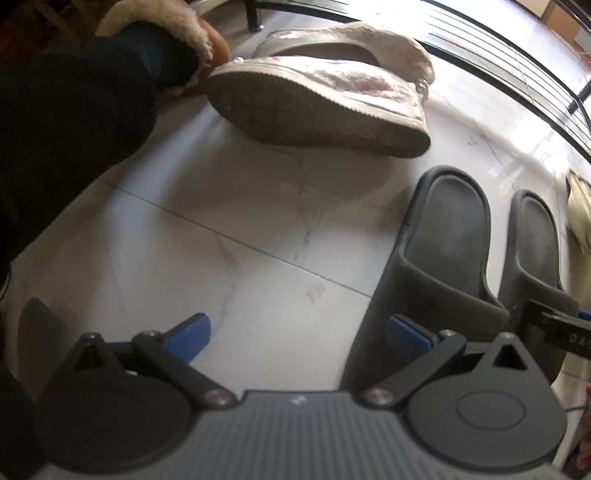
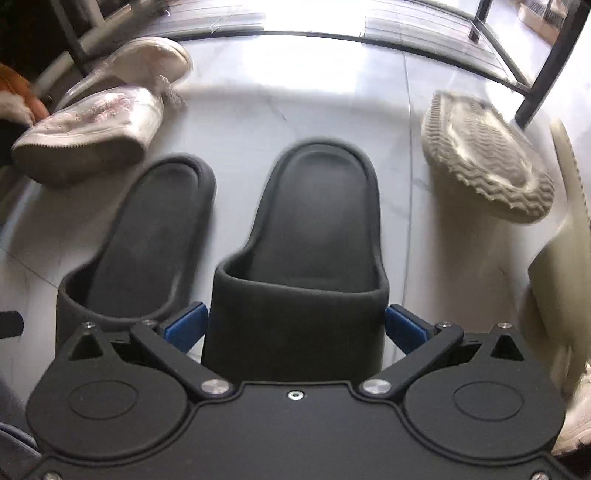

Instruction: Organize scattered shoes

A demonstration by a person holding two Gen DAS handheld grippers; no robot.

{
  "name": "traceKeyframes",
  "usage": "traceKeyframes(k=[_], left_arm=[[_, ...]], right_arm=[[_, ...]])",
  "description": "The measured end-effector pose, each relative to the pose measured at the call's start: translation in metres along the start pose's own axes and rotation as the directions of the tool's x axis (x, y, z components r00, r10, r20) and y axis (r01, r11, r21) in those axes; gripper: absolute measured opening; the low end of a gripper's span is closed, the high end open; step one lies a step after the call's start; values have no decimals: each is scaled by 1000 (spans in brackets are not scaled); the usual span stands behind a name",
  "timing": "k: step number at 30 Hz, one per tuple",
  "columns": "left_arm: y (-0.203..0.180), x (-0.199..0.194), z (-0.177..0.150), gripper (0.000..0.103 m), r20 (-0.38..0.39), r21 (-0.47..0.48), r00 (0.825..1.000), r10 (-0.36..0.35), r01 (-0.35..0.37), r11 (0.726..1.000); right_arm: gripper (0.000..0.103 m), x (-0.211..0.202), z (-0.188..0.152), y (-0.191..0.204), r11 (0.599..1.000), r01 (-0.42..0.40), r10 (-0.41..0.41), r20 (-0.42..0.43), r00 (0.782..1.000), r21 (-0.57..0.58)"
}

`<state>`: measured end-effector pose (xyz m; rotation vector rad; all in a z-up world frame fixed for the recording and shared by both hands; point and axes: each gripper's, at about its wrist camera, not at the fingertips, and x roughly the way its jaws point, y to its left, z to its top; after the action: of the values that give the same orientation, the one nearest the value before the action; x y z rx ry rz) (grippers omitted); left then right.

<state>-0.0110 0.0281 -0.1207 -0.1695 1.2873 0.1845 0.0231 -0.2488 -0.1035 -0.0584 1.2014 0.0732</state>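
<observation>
**Black slides paired; sneakers still scattered**

The right gripper (image 2: 293,325) has its blue-padded fingers on either side of the strap of one matte black foam slide sandal (image 2: 314,236). The pads sit just beside the strap; whether they press it I cannot tell. Its mate, the second black foam slide (image 2: 147,229), lies just beside it on the white marble-veined tile floor (image 2: 258,110), both pointing the same way, so this pair looks about sorted.

The left gripper (image 1: 299,332) hangs over bare floor with its fingers wide apart and nothing between them.

Left to do, by my reading: the pink-and-white fur-trimmed high-top sneaker (image 2: 92,129) lies on its side, sole showing, with its partner (image 2: 147,59) tilted behind it near the black metal-legged rack (image 2: 543,62) along the floor's far edge. A cream knit sneaker with a ridged sole (image 2: 487,155) is tipped over, and a pale cream slipper (image 2: 554,273) sits at the right. An orange fur-lined shoe (image 1: 207,33) is partly hidden by a dark sleeve (image 1: 74,129).

Open floor lies in front of the left gripper and between the slides and the rack; the right side is crowded.
</observation>
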Motion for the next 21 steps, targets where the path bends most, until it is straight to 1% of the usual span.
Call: traceKeyframes(k=[3,4,7,9,14,17,19,20,21], left_arm=[[1,0,0,102,1,-2,1000,3,-3,1000],[1,0,0,102,1,-6,1000,5,-5,1000],[3,1,1,102,-1,-15,1000,10,-10,1000],[2,1,1,102,-2,-12,1000,10,-10,1000],[0,0,0,102,7,3,1000,11,-11,1000],[1,0,1,102,8,-3,1000,12,-12,1000],[2,0,2,102,12,-6,1000,15,-15,1000],[2,0,2,102,15,-7,1000,18,-18,1000],[2,0,2,102,19,-7,1000,21,-21,1000]], right_arm=[[103,-3,-7,-2,1000,-16,16,11,1000,-7],[103,-5,-10,0,999,-41,41,7,999,-29],[103,-11,-15,5,995,-69,67,-23,997,-71],[102,-16,-21,8,994,-87,85,-35,996,-70],[103,-19,-25,14,994,-105,104,-40,994,-15],[103,-24,-26,8,991,-131,132,-28,991,32],[103,-30,-27,1,984,-157,158,2,987,82],[103,-35,-27,-3,977,-176,173,30,984,117],[103,-45,-26,-11,963,-206,194,84,977,176]])
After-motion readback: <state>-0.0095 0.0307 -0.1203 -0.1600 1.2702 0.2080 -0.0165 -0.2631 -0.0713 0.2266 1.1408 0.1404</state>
